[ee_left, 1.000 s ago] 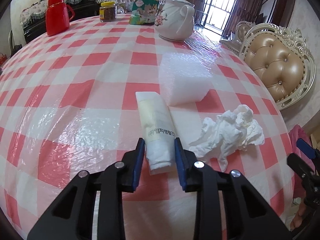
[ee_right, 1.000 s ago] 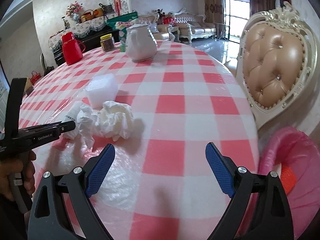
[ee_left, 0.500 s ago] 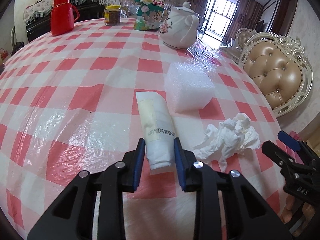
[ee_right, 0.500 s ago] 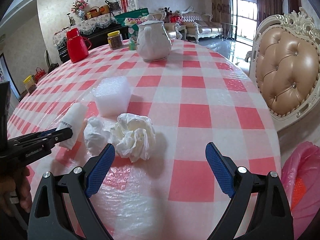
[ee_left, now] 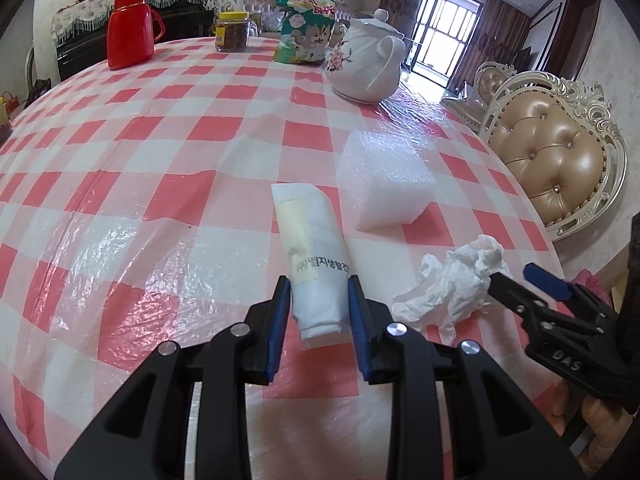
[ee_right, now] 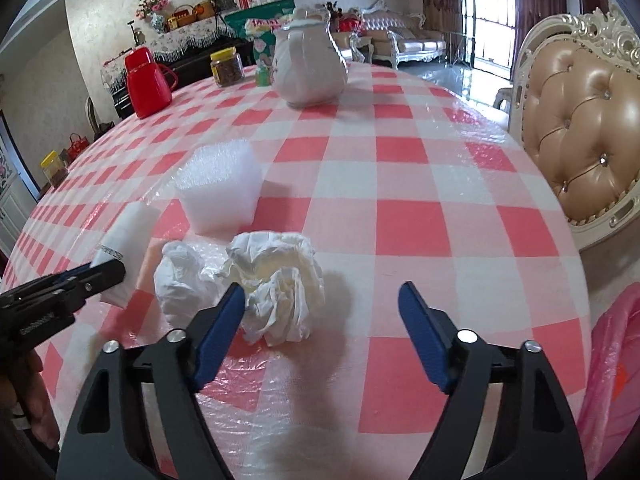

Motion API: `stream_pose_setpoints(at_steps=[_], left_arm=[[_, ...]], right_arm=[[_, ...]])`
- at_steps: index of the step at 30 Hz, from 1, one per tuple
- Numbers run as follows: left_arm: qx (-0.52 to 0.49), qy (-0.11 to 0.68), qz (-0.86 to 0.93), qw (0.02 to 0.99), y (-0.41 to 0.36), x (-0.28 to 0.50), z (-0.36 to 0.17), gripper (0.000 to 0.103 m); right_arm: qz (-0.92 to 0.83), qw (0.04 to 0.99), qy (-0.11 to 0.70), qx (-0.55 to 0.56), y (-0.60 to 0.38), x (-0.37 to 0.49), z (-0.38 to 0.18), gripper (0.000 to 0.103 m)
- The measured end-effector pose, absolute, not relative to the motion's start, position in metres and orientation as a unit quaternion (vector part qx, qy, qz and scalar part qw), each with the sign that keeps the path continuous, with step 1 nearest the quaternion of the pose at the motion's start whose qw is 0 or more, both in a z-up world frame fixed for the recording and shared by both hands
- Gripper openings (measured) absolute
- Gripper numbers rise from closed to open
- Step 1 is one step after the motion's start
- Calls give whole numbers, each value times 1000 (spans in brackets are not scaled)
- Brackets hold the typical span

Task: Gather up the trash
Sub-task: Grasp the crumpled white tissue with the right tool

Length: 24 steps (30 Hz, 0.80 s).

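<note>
since a second ago the right gripper (ee_right: 320, 300) has come in toward the crumpled tissue (ee_right: 280, 284), its jaws spread wide, the left blue pad touching the tissue's near left edge and the right pad well apart from it. at the same time the left gripper (ee_left: 318, 312) stays pinched on the near end of a white tube (ee_left: 314, 256) that lies lengthwise on the red checked tablecloth (ee_left: 140, 184).

going left to right in the left wrist view: a red flask (ee_left: 130, 24) stands at the far left, then a jar (ee_left: 231, 31), a green snack bag (ee_left: 306, 20) and a white teapot (ee_left: 366, 64) along the far side. nearer, the tube sits in the middle, a white foam block (ee_left: 382, 184) just to its right and a little farther off, and the tissue near the right edge of the table. a padded chair (ee_left: 556, 160) stands beyond that edge. in the right wrist view a pink bag (ee_right: 612, 372) shows at the near right, below the table edge.
</note>
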<state>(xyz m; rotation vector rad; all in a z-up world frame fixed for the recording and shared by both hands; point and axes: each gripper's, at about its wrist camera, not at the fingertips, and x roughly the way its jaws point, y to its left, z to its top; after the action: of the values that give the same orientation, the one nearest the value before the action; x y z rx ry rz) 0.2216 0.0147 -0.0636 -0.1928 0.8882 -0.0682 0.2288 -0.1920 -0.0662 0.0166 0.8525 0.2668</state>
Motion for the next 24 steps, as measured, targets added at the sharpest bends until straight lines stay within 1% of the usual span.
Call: stream_pose_setpoints(at_steps=[1,2,4,6,8,10,15,24], left_arm=[[-93,429,-33,898,15,222,-64,28],[-94,429,-33,898,15,222,-64,28],[-93,429,-33,898,15,221,-63,28],[-93,429,-34,898,15,222,-63,28],[-94,428,-34,898,15,221,-63,28],[-94,427,-34,899,15,221,-62,28],[-94,426,-34,899,15,221,-62,28],[-93,425,-39,899,11,220,-60,28]], right_arm=[[131,901,414,8,-191,229,-67,64],[132,900,416,8,-191,229,-68,61],[136,897,420,11,-190,229,-69,49],[143,897,419,9,-188,227,-67,41],[147,897,417,6,-187,225,-66,36],[150,897,415,6,-187,224,-65,27],[151,898,414,6,-191,219,-63,22],[123,901,416,15,-217,207,-61,23]])
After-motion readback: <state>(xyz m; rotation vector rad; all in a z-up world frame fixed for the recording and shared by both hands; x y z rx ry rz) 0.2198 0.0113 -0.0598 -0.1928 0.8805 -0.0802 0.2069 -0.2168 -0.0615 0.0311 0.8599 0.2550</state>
